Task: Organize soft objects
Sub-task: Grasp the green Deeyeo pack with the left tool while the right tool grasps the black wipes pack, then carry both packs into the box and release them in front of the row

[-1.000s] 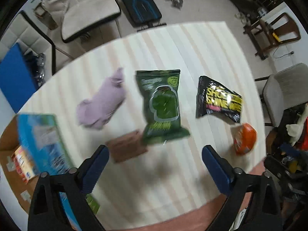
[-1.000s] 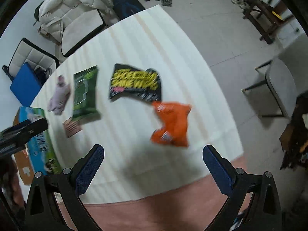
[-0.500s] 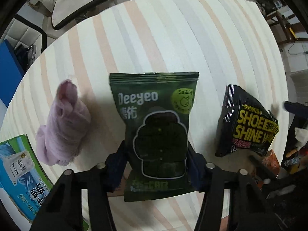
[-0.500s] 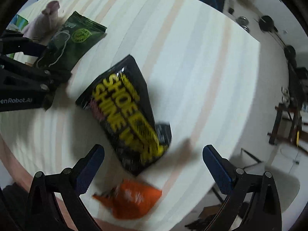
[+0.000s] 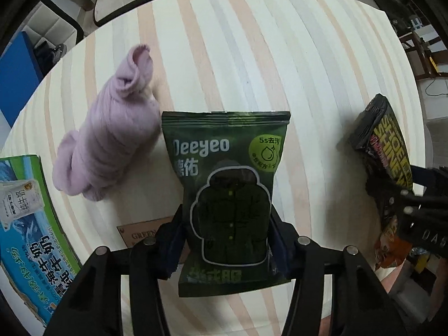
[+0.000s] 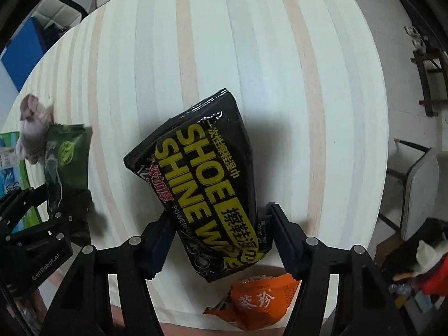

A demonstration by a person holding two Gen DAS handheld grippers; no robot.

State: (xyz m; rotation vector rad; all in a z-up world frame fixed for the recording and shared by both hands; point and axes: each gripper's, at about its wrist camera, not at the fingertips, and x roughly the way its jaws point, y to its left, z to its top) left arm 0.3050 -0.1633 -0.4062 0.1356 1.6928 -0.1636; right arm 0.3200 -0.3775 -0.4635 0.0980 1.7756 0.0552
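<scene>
A dark green wipes pack [image 5: 224, 168] lies flat on the striped table [image 5: 280, 42]. My left gripper [image 5: 226, 240] points straight down and is shut on the pack's lower half, with a pad pressing on each side. A rolled lilac cloth [image 5: 109, 145] rests just left of the pack. In the right wrist view a black "Shoe Shine" wipes pack [image 6: 207, 182] lies tilted on the table. My right gripper [image 6: 218, 238] is closing on the pack's lower end, and its pads touch both edges. An orange pouch [image 6: 260, 302] lies below that pack at the table's near edge.
A blue and green milk carton box [image 5: 25, 210] sits at the table's left edge. A small brown card [image 5: 142, 232] lies under my left gripper's left finger. A grey chair [image 6: 420, 182] stands right of the table. More chairs and clutter stand on the floor beyond.
Both grippers came down toward the table. The left one closed from wide open onto the green pack. The right one swung over the black pack and its jaws narrowed around it.
</scene>
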